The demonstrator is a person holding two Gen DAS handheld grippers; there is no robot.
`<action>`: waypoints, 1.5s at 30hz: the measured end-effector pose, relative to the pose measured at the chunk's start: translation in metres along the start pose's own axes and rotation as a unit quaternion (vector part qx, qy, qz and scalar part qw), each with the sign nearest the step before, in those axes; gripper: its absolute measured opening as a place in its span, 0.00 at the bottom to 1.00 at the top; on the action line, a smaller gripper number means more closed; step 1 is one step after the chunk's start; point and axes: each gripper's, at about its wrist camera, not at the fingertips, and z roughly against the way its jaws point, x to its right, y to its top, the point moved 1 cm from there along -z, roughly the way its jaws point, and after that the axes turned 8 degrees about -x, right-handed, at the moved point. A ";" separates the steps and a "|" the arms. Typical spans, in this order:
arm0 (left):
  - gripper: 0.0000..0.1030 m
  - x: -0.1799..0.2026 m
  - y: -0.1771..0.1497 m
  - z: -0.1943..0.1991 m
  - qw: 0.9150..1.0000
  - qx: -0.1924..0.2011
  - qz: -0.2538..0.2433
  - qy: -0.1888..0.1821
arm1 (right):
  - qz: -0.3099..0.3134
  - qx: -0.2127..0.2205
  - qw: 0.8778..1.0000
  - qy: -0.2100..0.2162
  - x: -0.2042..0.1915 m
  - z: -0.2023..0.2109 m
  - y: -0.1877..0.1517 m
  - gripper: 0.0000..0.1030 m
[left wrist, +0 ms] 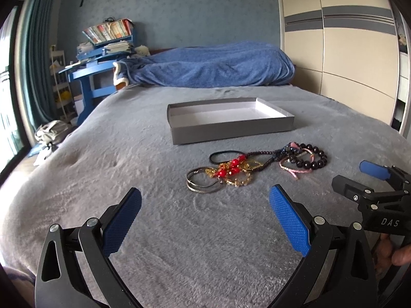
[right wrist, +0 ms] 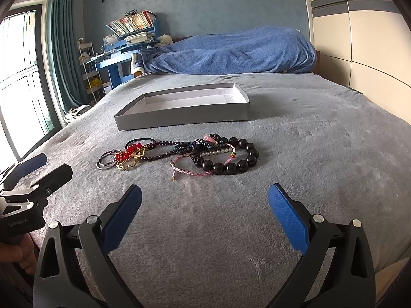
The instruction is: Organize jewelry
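Left gripper: we hold our black left gripper with blue textured pads (left wrist: 205, 202) above the grey plush bed cover (left wrist: 128, 154), its fingers spread wide and holding nothing.
Right gripper: our black right gripper with blue pads (right wrist: 204, 199) is likewise spread wide and empty, near the left one.
Jewelry: we see a tangled heap on the cover between the grippers and the box: a bracelet of large glossy black beads (right wrist: 240, 163) at the right end, a thin pink cord bracelet (right wrist: 190, 165) overlapping it, a string of red faceted beads (right wrist: 127, 152) with gold chain, and two plain silver metal bangles (left wrist: 203, 182) at the left end.
Box: a shallow grey cardboard box with a white inside (left wrist: 231, 128) sits just beyond the heap, apart from it; we see nothing in it.
Background: a rumpled blue blanket (left wrist: 213, 64) lies at the far end of the bed.
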 end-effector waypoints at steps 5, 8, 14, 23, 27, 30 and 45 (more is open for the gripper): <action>0.93 -0.002 0.008 -0.010 1.000 -0.021 -0.005 -0.010 | -0.011 -0.011 1.000 0.000 0.003 -0.004 0.007 0.95; 0.81 -0.001 0.018 -0.023 0.999 -0.040 -0.014 -0.027 | -0.025 -0.014 1.000 -0.009 0.009 -0.004 0.014 0.95; 0.65 0.014 0.035 -0.052 0.993 -0.085 -0.048 -0.062 | -0.040 -0.038 0.998 0.023 0.022 -0.012 0.028 0.95; 0.65 0.042 0.045 -0.083 0.983 -0.136 -0.104 -0.068 | -0.037 -0.052 0.998 0.021 0.035 -0.021 0.047 0.95; 0.60 0.054 0.051 -0.100 0.979 -0.154 -0.126 -0.051 | -0.038 -0.061 0.997 0.025 0.040 -0.028 0.051 0.94; 0.23 0.057 0.053 -0.104 0.978 -0.156 -0.130 -0.052 | -0.039 -0.075 0.996 0.030 0.045 -0.034 0.052 0.89; 0.03 -0.009 0.050 -0.034 0.992 -0.070 -0.028 -0.096 | -0.072 -0.102 0.990 0.063 0.055 -0.049 0.053 0.54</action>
